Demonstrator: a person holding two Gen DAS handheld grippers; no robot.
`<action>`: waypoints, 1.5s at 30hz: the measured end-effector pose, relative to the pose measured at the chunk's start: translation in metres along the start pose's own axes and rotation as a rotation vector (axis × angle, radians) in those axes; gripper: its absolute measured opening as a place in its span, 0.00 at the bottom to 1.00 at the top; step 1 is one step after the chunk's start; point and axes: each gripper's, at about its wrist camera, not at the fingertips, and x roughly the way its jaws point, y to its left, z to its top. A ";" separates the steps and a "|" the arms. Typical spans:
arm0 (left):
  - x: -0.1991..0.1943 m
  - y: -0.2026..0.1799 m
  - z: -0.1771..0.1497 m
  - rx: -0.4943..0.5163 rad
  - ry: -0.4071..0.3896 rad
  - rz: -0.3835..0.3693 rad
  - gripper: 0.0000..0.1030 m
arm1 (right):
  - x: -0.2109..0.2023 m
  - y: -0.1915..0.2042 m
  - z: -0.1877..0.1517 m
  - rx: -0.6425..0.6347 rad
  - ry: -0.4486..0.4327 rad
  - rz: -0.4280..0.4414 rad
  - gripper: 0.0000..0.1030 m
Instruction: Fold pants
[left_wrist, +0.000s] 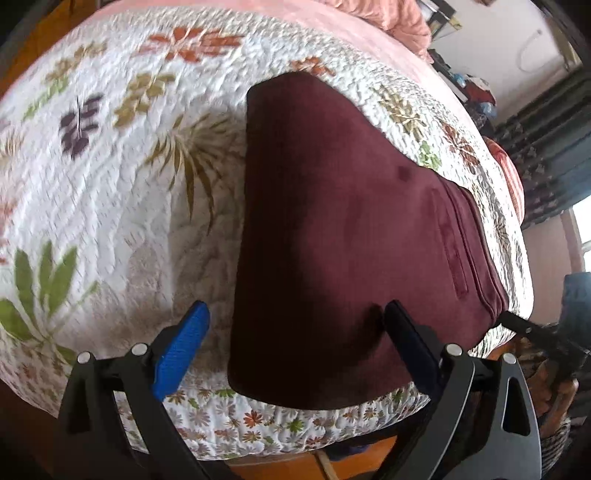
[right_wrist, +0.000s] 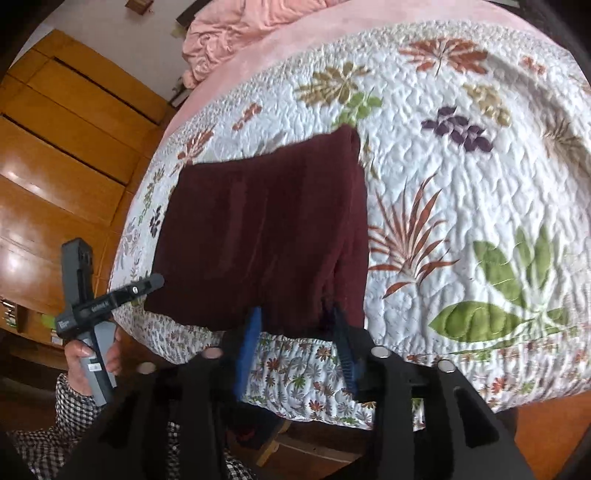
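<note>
Folded maroon pants (left_wrist: 332, 229) lie flat on a floral quilt (left_wrist: 110, 206) near the bed's front edge. My left gripper (left_wrist: 295, 317) is open wide. Its blue finger (left_wrist: 183, 347) hangs over the quilt, the dark finger (left_wrist: 410, 336) over the pants' near end, and neither presses on the cloth. In the right wrist view the pants (right_wrist: 258, 236) run away from me. My right gripper (right_wrist: 295, 321) is open, with the pants' near hem between its fingers and lying flat. A hand holds the left gripper (right_wrist: 157, 280) by the pants' near left corner.
A pink blanket (right_wrist: 251, 26) is bunched at the head of the bed. A wooden wardrobe (right_wrist: 66, 155) stands to the left of the bed. Dark curtains (left_wrist: 554, 147) hang at the far right. The quilt's edge (right_wrist: 295, 373) drops just in front of the grippers.
</note>
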 end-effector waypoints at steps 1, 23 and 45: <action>-0.002 -0.001 0.000 0.012 0.002 -0.003 0.92 | -0.002 -0.001 0.002 0.006 -0.007 0.004 0.52; 0.026 0.022 -0.003 -0.172 0.028 -0.241 0.45 | 0.031 -0.012 -0.002 0.135 0.046 -0.055 0.62; 0.044 0.031 0.030 -0.040 0.111 -0.159 0.88 | 0.052 -0.057 0.034 0.097 0.133 0.201 0.77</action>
